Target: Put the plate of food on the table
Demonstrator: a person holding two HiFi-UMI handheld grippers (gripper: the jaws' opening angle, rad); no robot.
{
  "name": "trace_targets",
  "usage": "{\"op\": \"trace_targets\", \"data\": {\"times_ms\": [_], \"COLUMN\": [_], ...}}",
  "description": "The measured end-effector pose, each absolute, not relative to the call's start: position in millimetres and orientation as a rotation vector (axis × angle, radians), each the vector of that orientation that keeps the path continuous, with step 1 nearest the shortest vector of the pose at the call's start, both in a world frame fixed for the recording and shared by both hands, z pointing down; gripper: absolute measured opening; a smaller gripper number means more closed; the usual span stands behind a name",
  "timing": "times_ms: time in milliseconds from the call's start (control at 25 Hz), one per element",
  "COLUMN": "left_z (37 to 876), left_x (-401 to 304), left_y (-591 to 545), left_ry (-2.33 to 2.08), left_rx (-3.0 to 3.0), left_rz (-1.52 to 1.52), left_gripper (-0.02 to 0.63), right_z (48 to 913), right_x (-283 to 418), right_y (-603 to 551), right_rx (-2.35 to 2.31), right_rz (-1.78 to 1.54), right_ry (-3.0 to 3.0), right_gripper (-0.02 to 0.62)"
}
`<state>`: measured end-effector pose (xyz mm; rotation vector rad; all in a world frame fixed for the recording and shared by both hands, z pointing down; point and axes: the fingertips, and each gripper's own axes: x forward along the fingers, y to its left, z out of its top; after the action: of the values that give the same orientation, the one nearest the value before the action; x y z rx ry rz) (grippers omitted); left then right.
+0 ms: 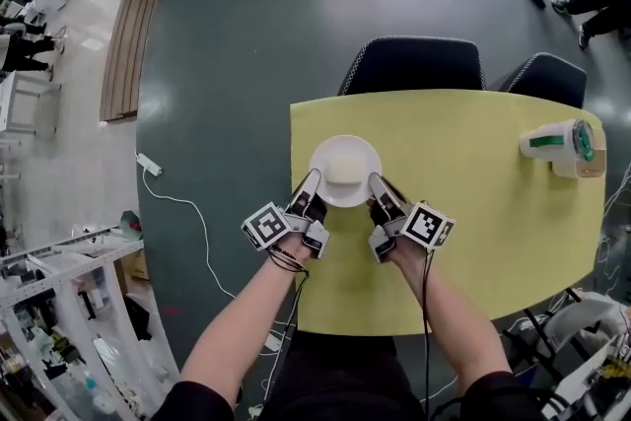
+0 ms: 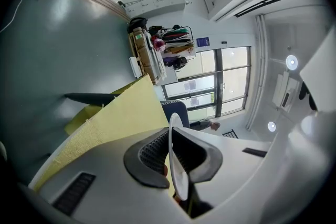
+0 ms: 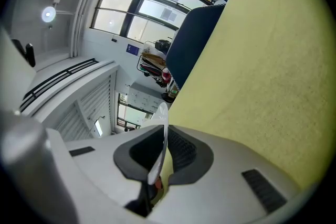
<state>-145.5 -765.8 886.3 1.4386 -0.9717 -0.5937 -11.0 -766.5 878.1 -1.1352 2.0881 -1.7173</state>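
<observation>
- One round white plate (image 1: 345, 171) carries the food (image 1: 344, 163), a pale cream lump with a smooth top sitting at its middle; the rim around it is bare and clean
- The plate sits over the yellow table (image 1: 473, 212), in the table's left part; whether its base rests on the top or hangs just above it cannot be told
- The left tool (image 1: 311, 184) is clamped on the plate's near-left rim; in the left gripper view the thin white edge runs straight between the two dark pads, pinched tight
- The right tool (image 1: 377, 185) is clamped on the near-right rim the same way; in its own view the rim is wedged between the pads
- The plate's left side lies close to the table's left edge, with grey floor (image 1: 227, 64) beyond it; a white cable (image 1: 187, 212) trails on that floor
- Two dark chairs (image 1: 412, 64) stand at the far edge, one just behind the plate
- Right of the plate the table is a wide plain stretch; a white container with green marks (image 1: 562, 145) lies near the right end, well apart from the plate
- Between the plate and the near edge the top is bare under both forearms
</observation>
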Motion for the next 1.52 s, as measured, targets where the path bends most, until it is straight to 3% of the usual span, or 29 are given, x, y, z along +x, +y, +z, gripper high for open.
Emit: {"op": "trace_targets", "data": {"times_ms": [960, 1120, 1320, 1520], "left_z": [926, 926, 924, 919], "left_x": [-152, -147, -145, -151], "left_y": [-785, -784, -785, -785], "left_ry": [-1.189, -1.196, -1.203, -1.247], "left_rx": [1.299, 1.294, 1.306, 1.352], "left_rz": [-0.342, -0.327, -0.309, -0.306], "left_gripper": [0.031, 0.089, 0.118, 0.143], "right_z": [923, 926, 926, 925], "right_x": [-16, -13, -10, -9], "right_y": [-796, -795, -796, -796], "right_rx": [-1.345, -1.368, -1.389, -1.396], "right_rz": [-1.879, -1.889, -1.891, -1.886], "right_ry": [2.104, 2.078, 2.050, 2.053], "right_gripper": [0.031, 0.031, 0.031, 0.087]}}
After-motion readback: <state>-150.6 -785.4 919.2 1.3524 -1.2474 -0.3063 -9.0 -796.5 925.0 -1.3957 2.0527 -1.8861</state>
